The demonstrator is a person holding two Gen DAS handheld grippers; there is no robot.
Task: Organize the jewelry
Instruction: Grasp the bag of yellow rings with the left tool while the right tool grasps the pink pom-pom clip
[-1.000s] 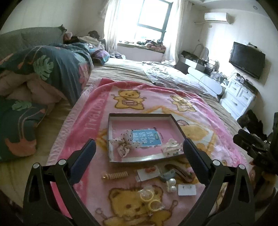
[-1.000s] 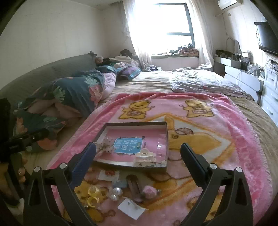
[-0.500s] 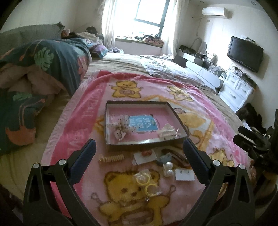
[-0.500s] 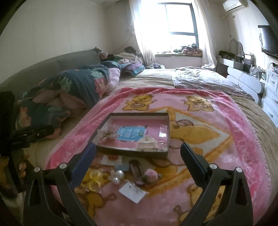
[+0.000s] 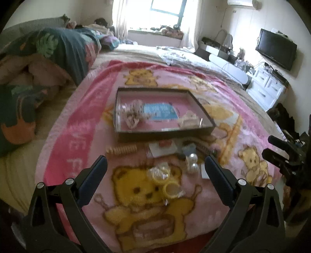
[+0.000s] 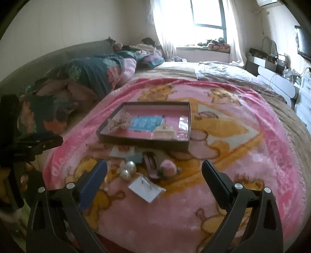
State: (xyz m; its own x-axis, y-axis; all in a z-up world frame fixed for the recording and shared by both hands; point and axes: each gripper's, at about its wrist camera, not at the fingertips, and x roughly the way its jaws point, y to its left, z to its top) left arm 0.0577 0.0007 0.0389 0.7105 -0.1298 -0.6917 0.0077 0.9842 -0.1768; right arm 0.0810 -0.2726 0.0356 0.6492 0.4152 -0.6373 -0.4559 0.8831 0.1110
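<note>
Left wrist: pink bear blanket, bed, sunlit window

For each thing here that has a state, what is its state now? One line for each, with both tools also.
Left tool: open, holds nothing, above the blanket.
Right tool: open, holds nothing.
Tray: lidless, flat on the blanket, partly filled.
Blue card: lies flat in the tray.
Bow: in the tray, left part.
Yellow rings: outside the tray, on the blanket.
Pearls: outside the tray.
White card: outside the tray, flat.
</note>
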